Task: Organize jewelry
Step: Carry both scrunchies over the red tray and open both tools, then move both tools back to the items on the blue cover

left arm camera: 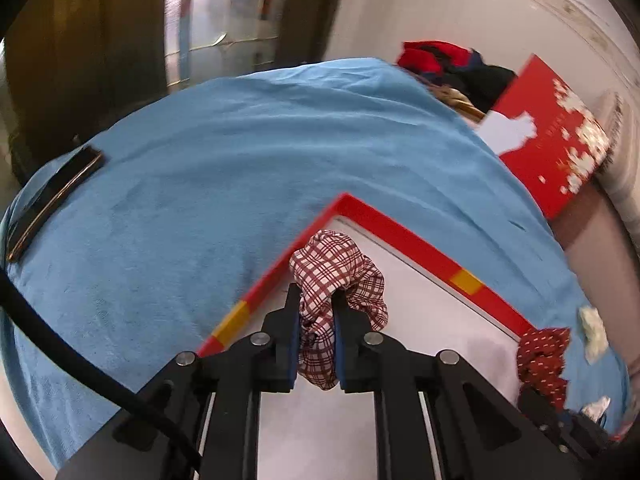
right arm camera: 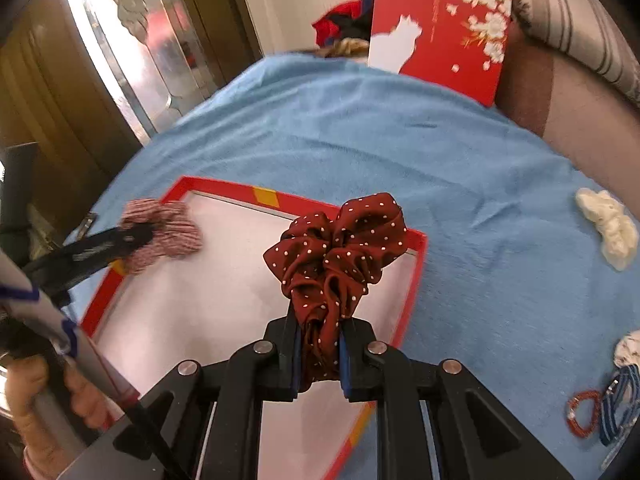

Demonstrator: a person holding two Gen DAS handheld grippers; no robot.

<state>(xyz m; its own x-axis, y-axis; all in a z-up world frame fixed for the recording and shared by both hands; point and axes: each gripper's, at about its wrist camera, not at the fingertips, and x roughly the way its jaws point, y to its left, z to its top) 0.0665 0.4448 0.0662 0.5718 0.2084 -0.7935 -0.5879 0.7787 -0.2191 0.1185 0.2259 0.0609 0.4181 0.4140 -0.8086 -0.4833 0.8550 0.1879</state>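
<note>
My left gripper (left arm camera: 316, 312) is shut on a red-and-white plaid scrunchie (left arm camera: 340, 276) and holds it over the far left corner of a red box with a white lining (left arm camera: 404, 236). My right gripper (right arm camera: 319, 322) is shut on a dark red polka-dot scrunchie (right arm camera: 340, 244) over the right side of the same box (right arm camera: 240, 193). The plaid scrunchie (right arm camera: 168, 228) and left gripper (right arm camera: 138, 236) show at the left of the right wrist view; the polka-dot scrunchie (left arm camera: 542, 356) shows at the right of the left wrist view.
A blue towel (right arm camera: 400, 132) covers the surface. On it to the right lie a cream scrunchie (right arm camera: 608, 228), a red bead bracelet (right arm camera: 582, 414) and a blue-striped hair tie (right arm camera: 618, 404). The red box lid (right arm camera: 440, 28) leans at the back. A dark flat bar (left arm camera: 52, 200) lies far left.
</note>
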